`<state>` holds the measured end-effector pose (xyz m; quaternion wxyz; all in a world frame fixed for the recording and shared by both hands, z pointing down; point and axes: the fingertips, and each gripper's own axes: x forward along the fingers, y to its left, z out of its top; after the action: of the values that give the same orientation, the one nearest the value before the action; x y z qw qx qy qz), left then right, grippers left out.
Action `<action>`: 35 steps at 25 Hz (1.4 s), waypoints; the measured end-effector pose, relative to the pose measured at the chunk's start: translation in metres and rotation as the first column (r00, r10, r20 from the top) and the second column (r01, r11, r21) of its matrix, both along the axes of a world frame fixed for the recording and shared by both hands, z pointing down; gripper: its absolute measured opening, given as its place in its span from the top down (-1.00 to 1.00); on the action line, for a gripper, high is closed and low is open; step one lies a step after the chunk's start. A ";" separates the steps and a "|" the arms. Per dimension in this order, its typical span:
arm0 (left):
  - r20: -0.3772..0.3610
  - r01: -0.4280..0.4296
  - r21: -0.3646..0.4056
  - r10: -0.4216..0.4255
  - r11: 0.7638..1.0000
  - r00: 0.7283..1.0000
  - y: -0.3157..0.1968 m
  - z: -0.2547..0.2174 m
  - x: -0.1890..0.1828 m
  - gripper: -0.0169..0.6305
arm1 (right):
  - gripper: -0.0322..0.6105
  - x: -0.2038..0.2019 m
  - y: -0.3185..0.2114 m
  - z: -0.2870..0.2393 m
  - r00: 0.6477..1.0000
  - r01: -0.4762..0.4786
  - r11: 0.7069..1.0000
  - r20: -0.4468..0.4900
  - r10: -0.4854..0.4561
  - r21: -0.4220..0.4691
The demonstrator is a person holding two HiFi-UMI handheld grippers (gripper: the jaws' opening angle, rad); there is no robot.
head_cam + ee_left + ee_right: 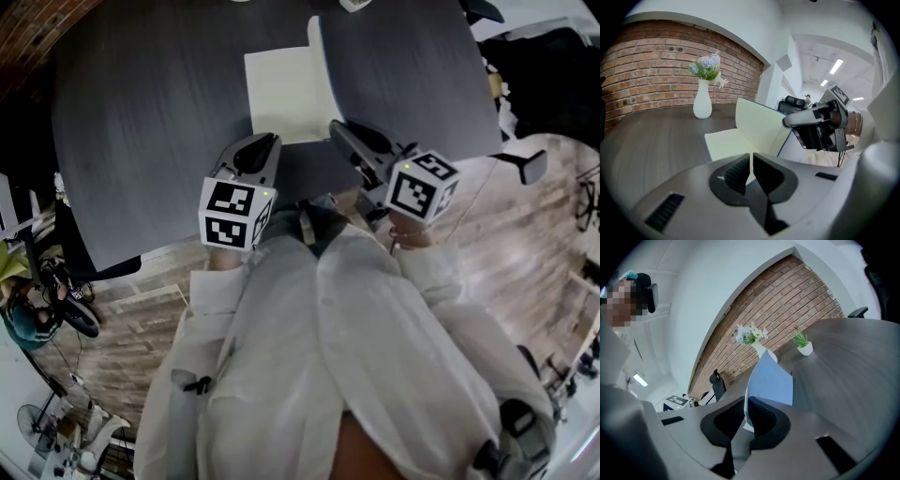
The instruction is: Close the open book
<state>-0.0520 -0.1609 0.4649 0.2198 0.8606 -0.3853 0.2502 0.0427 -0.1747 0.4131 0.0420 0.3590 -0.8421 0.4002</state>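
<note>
Head view first: looking down at an open book toward the far middle of a dark grey table, left half flat with pale pages up, right half tipped up on edge. Got the left gripper at the near edge of the flat page. Got the right gripper just beside it on the right, nosed up against the near corner of the raised half. Also catching a white coat nearest the camera and wooden floor off to the right.

Left gripper view: seeing jaws pretty much together, only a thin slit, with pale page showing through and nothing pinched. Beyond them, the book with its raised half leaning, and the right gripper clamped on that half's near right edge. Farther left, spotting a white vase of flowers in front of a brick wall.

Right gripper view: seeing pads closed tight on the edge of the book's blue cover, held upright between them. Past that, the vase too, plus a small potted plant farther right on the table.
</note>
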 end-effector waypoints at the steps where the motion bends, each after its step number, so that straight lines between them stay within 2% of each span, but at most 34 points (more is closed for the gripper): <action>1: -0.012 -0.001 -0.003 0.001 1.000 1.000 -0.001 0.000 -0.003 0.88 | 0.81 -0.004 0.000 0.001 1.000 0.002 1.000 -0.004 -0.002 -0.001; 7: -0.065 -0.004 -0.024 0.003 1.000 0.998 -0.005 0.000 -0.016 0.89 | 0.81 -0.028 0.000 0.007 0.999 0.016 1.000 -0.038 -0.016 -0.007; 22: -0.096 -0.003 -0.095 -0.006 0.995 0.995 -0.004 0.023 -0.047 0.90 | 0.81 -0.076 -0.002 0.046 0.982 0.078 0.996 -0.168 -0.083 -0.034; 35: -0.122 0.014 -0.130 -0.030 0.991 0.992 -0.006 0.038 -0.072 0.90 | 0.80 -0.105 -0.002 0.079 0.920 0.137 0.988 -0.359 -0.154 -0.071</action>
<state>-0.1242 -0.1668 0.5028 0.3009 0.8543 -0.3634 0.2182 -0.0626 -0.1770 0.4925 0.2346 0.3623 -0.8350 0.3411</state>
